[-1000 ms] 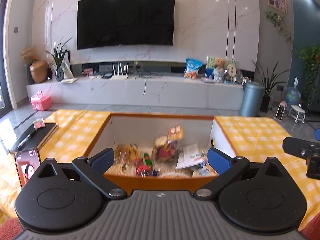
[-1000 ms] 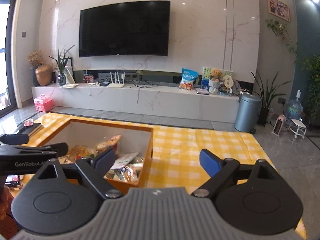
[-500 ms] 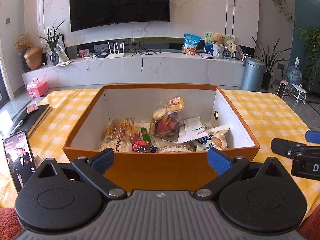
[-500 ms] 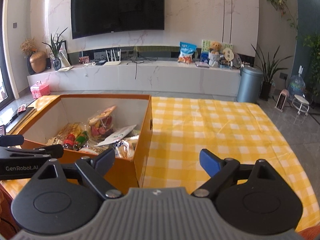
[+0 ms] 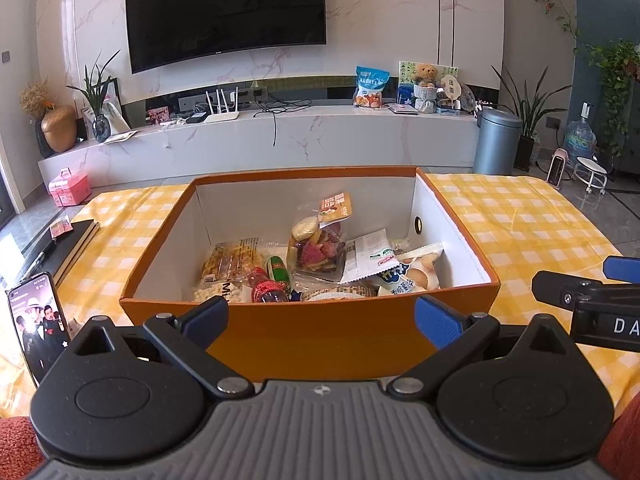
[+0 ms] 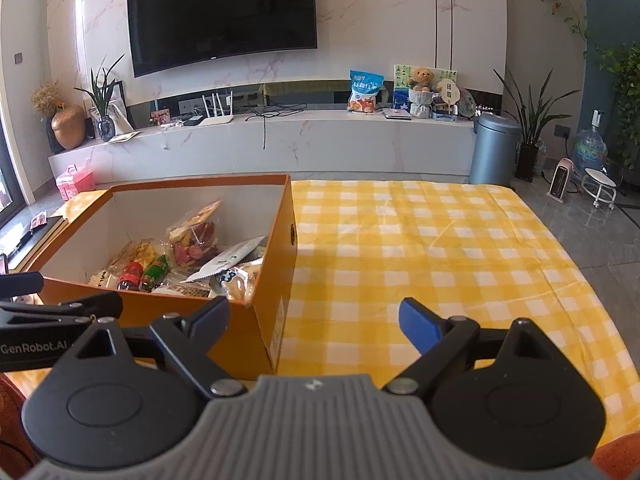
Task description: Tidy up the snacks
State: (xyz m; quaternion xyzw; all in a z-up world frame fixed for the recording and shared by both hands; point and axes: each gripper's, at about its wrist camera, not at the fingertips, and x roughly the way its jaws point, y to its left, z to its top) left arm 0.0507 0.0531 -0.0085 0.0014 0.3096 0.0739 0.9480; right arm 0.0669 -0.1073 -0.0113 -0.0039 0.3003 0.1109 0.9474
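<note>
An orange cardboard box [image 5: 308,336] with a white inside stands on the yellow checked tablecloth. It holds several snack packs: a dried fruit bag [image 5: 318,246], a white sachet [image 5: 366,256], a red bottle [image 5: 264,290] and a green one [image 5: 279,272]. The box also shows in the right wrist view [image 6: 276,264]. My left gripper [image 5: 321,317] is open and empty, just in front of the box's near wall. My right gripper [image 6: 315,318] is open and empty, by the box's right near corner.
A phone [image 5: 34,320] with a lit screen and a dark notebook [image 5: 64,246] lie left of the box. The tablecloth [image 6: 440,256] stretches right of the box. A TV bench and bin [image 5: 498,140] stand beyond the table.
Both grippers have risen and tilted down, so the box inside and the tabletop show more fully. Both stayed open and empty.
</note>
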